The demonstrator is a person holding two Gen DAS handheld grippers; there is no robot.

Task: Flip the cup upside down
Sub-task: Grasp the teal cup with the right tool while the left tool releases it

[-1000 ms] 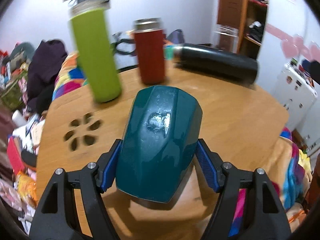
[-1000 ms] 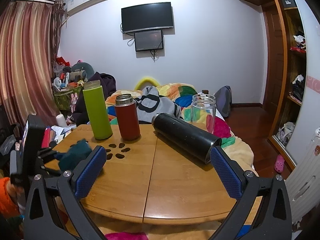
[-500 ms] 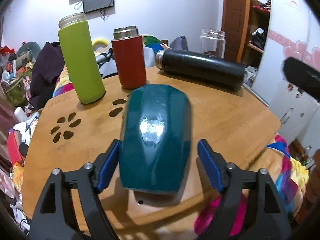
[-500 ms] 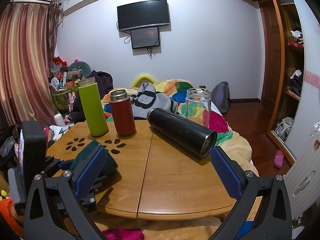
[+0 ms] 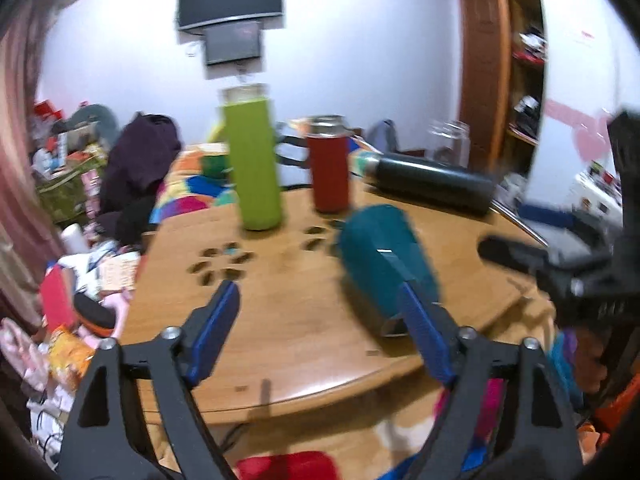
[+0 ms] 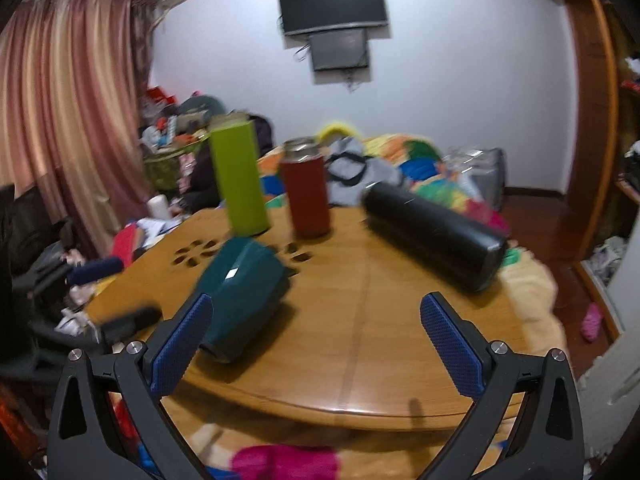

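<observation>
Teal cup lying on its side on the round wooden table, near the front edge, wide rim toward the left gripper. Partly hidden behind that gripper's right-hand blue pad, outside the gap between the pads rather than in it; touching or just beside, not clear through the motion blur. Left gripper spread wide, holding nothing, bare tabletop between its pads.

In the right wrist view, the same cup just ahead of the right gripper, off its left-hand pad, rim end low and close to that pad. Right gripper likewise spread wide and empty, tabletop showing between the pads.

Beyond the cup, flower-shaped cut-outs in the tabletop. Further ahead, green bottle standing upright, red flask upright beside it on its right, apart from it. To the right of those, black flask lying on its side across the far part of the table; clear glass jar behind it, blurred.

Far wall ahead: dark screen with a smaller one just below. Pink curtain off the right gripper's left side, colourful bedding past the table.
</observation>
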